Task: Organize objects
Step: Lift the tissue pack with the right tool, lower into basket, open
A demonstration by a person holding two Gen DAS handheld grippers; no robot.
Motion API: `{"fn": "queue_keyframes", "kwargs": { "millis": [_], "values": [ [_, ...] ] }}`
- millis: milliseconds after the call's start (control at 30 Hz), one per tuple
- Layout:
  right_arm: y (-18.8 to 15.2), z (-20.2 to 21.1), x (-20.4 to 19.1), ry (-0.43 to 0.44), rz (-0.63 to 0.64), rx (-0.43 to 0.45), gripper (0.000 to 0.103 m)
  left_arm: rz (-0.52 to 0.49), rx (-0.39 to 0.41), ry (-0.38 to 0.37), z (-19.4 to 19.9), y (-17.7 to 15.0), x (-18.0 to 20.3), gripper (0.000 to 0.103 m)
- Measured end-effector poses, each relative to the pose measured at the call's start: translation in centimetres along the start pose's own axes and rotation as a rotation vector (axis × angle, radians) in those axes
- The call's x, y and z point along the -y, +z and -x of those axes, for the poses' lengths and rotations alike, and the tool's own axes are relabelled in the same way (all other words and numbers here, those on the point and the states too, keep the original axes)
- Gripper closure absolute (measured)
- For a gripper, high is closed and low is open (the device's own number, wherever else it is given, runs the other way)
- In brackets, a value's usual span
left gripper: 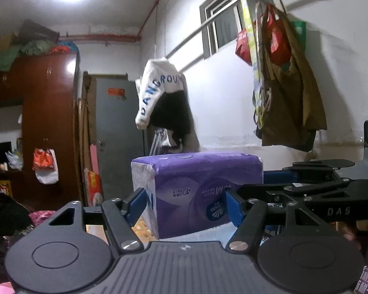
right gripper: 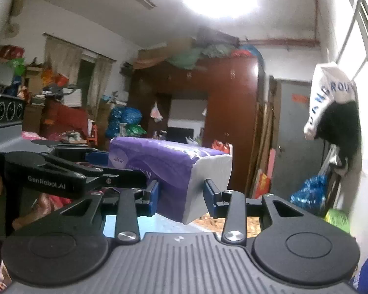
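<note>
So both grippers are on the same purple tissue pack (left gripper: 196,191), which hangs in the air between them, clear of anything below. The left gripper (left gripper: 187,204) has its jaws about mid-width, blue pads pressed on the pack's two long faces near one end. The right gripper (right gripper: 181,196) comes in from the other side with narrower jaws, pinching the white end corner of the pack (right gripper: 174,171). In each view the other gripper's black fingers reach in from the side, clamped on the same pack.
</note>
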State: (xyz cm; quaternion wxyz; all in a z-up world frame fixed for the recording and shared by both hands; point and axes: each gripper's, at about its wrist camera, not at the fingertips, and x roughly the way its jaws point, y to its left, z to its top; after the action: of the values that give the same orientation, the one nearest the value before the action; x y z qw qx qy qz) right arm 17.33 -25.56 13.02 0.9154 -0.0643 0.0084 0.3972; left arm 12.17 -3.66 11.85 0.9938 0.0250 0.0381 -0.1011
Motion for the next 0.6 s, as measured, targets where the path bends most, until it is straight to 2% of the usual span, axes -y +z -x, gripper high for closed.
{"fn": "queue_keyframes", "kwargs": {
  "millis": [167, 267, 400, 600],
  "values": [
    [-0.4, -3.4, 2.0, -0.042, -0.041, -0.076, 0.061, 0.049, -0.082, -0.038, -5.1, 0.4, -1.9, 0.033],
    [-0.9, -6.3, 3.3, -0.064, -0.075, -0.145, 0.061, 0.101, -0.170, -0.063, -9.4, -0.2, -3.8, 0.033],
    [-2.5, -10.3, 5.0, -0.082, -0.124, -0.265, 0.061, 0.136, -0.295, -0.046, -14.0, -1.6, -5.5, 0.033],
    [-4.5, -14.0, 6.9, -0.077, -0.206, -0.384, 0.061, 0.178, -0.431, -0.020, -17.8, -2.6, -7.2, 0.033]
  ]
}}
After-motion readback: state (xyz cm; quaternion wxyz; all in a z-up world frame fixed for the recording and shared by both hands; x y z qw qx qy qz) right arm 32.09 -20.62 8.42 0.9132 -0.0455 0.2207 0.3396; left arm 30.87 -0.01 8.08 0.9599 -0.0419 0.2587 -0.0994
